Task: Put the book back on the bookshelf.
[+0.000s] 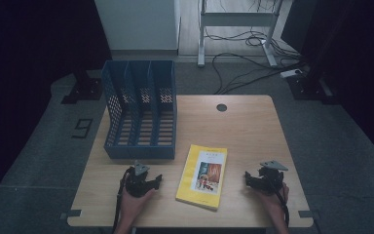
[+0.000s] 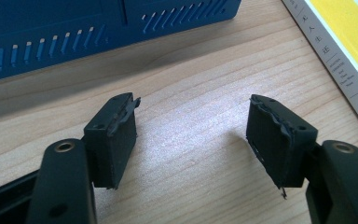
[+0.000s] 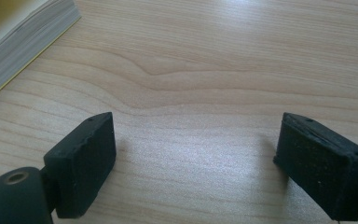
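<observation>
A yellow book point(image 1: 203, 176) lies flat on the wooden table point(image 1: 243, 131), near its front edge. Behind and left of it stands a blue file rack point(image 1: 141, 109) with three slots. My left gripper point(image 1: 152, 181) rests on the table left of the book, open, nothing between its jaws point(image 2: 193, 135); its view has the rack's blue wall point(image 2: 98, 28) ahead and the book's spine point(image 2: 340, 51) at the right. My right gripper point(image 1: 249, 176) sits right of the book, open and empty point(image 3: 196, 149), with the book's page edge point(image 3: 18, 42) at upper left.
A round cable hole point(image 1: 221, 107) sits at the table's far edge. Beyond the table, a white cabinet point(image 1: 136, 22), a desk frame point(image 1: 236, 29) and loose cables point(image 1: 253, 68) are on the grey floor. Bare wood lies right of the rack.
</observation>
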{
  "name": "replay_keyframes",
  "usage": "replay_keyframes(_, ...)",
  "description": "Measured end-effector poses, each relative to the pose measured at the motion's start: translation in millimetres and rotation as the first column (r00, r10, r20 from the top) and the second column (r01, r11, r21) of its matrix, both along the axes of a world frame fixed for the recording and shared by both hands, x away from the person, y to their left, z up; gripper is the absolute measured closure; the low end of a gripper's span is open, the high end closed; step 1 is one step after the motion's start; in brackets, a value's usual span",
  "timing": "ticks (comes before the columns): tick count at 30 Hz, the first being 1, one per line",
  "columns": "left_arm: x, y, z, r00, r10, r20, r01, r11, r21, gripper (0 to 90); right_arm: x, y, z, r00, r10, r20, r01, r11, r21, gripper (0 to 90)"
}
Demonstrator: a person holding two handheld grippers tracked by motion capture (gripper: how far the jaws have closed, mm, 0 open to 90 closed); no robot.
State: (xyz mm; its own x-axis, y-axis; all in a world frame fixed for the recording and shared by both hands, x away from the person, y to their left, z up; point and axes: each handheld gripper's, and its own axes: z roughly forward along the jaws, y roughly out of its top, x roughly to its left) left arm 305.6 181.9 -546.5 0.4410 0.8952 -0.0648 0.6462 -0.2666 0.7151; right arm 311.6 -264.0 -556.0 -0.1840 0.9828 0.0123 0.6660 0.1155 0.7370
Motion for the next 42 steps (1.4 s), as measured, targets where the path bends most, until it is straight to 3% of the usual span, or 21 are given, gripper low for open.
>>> replay_keyframes(7, 1.1, 3.0, 0.0, 1.0000, -0.001, -0.005, 0.001, 0.9997, -0.024, 33.1, 0.0, 0.0, 0.0, 1.0000, 0.000, 0.000, 0.000, 1.000, 0.001, 11.2)
replay_keyframes(24, 1.6, 3.2, 0.1, 1.0000, 0.001, -0.005, -0.001, 0.9997, -0.023, 33.1, -0.3, 0.4, 0.3, 1.0000, -0.005, 0.004, 0.005, 1.000, -0.007, 12.1)
replay_keyframes(28, 1.7, 3.1, 0.0, 1.0000, 0.000, -0.004, -0.001, 0.9998, -0.022, 33.0, 0.9, -1.0, -0.2, 0.9998, -0.020, -0.005, 0.020, 1.000, 0.000, 8.3)
replay_keyframes(34, 1.4, 4.9, 0.1, 0.9999, 0.005, -0.009, -0.005, 0.9993, -0.038, 32.8, -0.6, -0.3, -0.1, 0.9997, -0.025, -0.004, 0.025, 1.000, 0.001, 10.2)
replay_keyframes(37, 1.1, 3.0, 0.0, 1.0000, 0.008, -0.005, -0.008, 0.9998, -0.020, 32.5, -3.2, -0.5, 0.2, 0.9998, -0.022, 0.000, 0.022, 1.000, 0.000, 12.3)
replay_keyframes(39, 0.6, -0.3, -0.1, 1.0000, 0.008, 0.001, -0.008, 0.9999, 0.015, 31.1, -4.7, -0.5, 0.9, 0.9997, -0.026, -0.005, 0.026, 1.000, 0.000, 13.1)
replay_keyframes(42, 0.5, -1.5, -0.2, 0.9999, 0.010, 0.003, -0.010, 0.9996, 0.025, 30.4, -4.7, -0.5, 1.7, 0.9997, -0.023, -0.012, 0.023, 1.000, -0.001, 13.4)
